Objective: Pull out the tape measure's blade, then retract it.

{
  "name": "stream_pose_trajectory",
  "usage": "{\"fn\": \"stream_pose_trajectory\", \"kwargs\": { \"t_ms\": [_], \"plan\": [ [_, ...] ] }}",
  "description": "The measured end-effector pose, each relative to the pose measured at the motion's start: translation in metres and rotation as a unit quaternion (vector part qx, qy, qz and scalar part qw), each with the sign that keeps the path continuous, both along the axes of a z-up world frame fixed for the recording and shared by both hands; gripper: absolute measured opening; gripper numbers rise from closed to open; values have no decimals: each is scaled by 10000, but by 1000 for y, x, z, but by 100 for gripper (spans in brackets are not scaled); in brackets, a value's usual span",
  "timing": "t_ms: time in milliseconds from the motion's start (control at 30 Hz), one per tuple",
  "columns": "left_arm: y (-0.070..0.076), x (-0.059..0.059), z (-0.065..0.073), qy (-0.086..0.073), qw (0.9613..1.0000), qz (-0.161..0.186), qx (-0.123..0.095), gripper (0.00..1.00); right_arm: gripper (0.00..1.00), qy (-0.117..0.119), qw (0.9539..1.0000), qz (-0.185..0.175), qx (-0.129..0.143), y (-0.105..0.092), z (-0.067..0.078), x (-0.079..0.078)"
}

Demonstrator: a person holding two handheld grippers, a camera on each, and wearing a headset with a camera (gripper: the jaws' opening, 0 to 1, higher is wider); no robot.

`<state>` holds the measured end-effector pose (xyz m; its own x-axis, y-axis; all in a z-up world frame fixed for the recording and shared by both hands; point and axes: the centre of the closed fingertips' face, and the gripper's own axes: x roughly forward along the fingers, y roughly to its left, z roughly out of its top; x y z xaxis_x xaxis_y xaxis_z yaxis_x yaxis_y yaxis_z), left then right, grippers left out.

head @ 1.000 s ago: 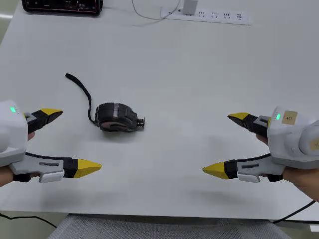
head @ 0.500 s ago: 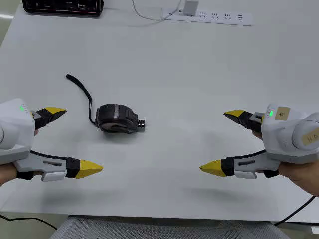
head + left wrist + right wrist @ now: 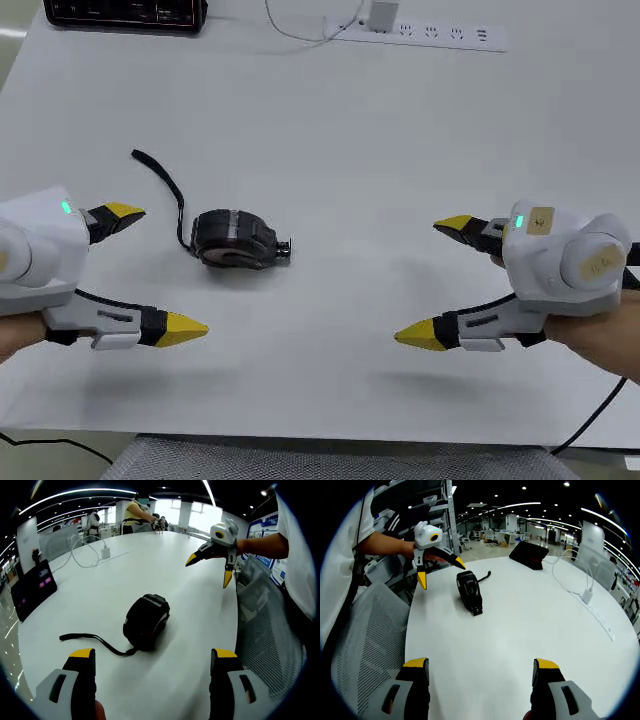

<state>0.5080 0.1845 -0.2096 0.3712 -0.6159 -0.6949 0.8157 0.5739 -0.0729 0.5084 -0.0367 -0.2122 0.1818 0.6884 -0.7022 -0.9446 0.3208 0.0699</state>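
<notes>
A black tape measure (image 3: 234,238) lies on the white table (image 3: 360,150), its blade tip facing right and a black wrist strap (image 3: 163,185) trailing up and left. The case sits ahead of the jaws in the left gripper view (image 3: 146,620) and farther off in the right gripper view (image 3: 470,591). My left gripper (image 3: 162,270) hovers open just left of the tape measure, holding nothing. My right gripper (image 3: 436,282) hangs open well to the right of it, also holding nothing. Each gripper shows in the other's view: the right gripper (image 3: 212,562), the left gripper (image 3: 438,565).
A white power strip (image 3: 420,32) with a plugged adapter and cable lies at the table's far edge. A black device (image 3: 125,12) rests at the far left corner. A mesh chair (image 3: 300,458) stands below the near edge.
Both grippers have drifted slightly inward toward the tape measure, the left one rising a little. The tape measure has not moved.
</notes>
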Motion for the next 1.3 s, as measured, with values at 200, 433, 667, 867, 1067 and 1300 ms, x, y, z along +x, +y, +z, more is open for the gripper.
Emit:
{"fn": "stream_pose_trajectory", "kwargs": {
  "t_ms": [200,433,667,867,1067,1300],
  "plan": [
    [-2,6,-2,-2,9999,-100,23,90,84,-5,10000,96,-27,2,-1,5],
    [-6,9,-6,13,9996,-264,110,87,84,32,9998,174,-29,7,-4,7],
    [-6,17,-13,62,9989,-372,269,83,83,65,9996,269,-15,15,-7,8],
    [-9,21,-16,108,9982,-493,334,80,83,70,9994,330,-9,20,-9,11],
    [-11,25,-19,163,9973,-608,376,77,83,82,9992,382,-18,23,-11,13],
    [-15,28,-22,230,9951,-837,477,70,82,93,9991,414,11,26,-12,14]
  ]
}}
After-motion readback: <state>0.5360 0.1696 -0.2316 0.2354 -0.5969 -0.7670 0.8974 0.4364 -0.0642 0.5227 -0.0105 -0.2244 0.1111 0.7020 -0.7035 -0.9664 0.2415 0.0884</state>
